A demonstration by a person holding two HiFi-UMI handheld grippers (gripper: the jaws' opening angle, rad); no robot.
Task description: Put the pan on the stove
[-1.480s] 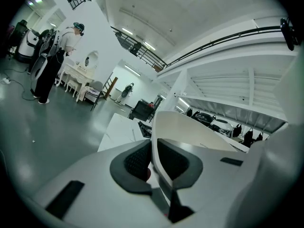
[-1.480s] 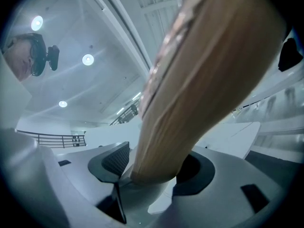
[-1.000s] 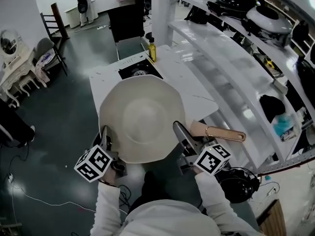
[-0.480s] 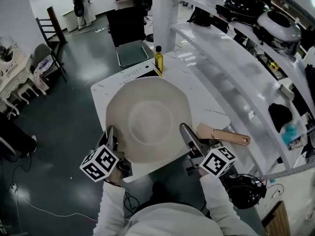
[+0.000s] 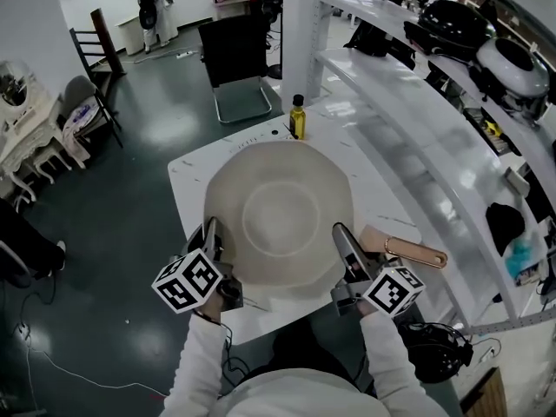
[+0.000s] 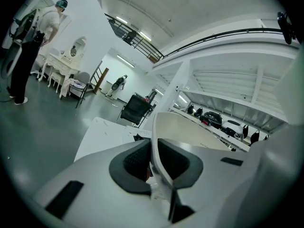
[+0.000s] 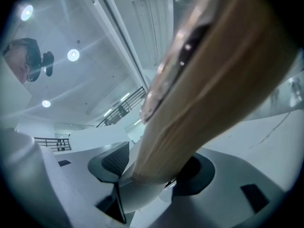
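The left hand-held gripper clenches the pan rim at 8 o'clock, the right hand-held gripper its handle at 4 o'clock, over the desk, bottle at 12 o'clock.

Our left tongs pinch the pan by its rim; the white counter lies beyond; a black chair stands behind it.
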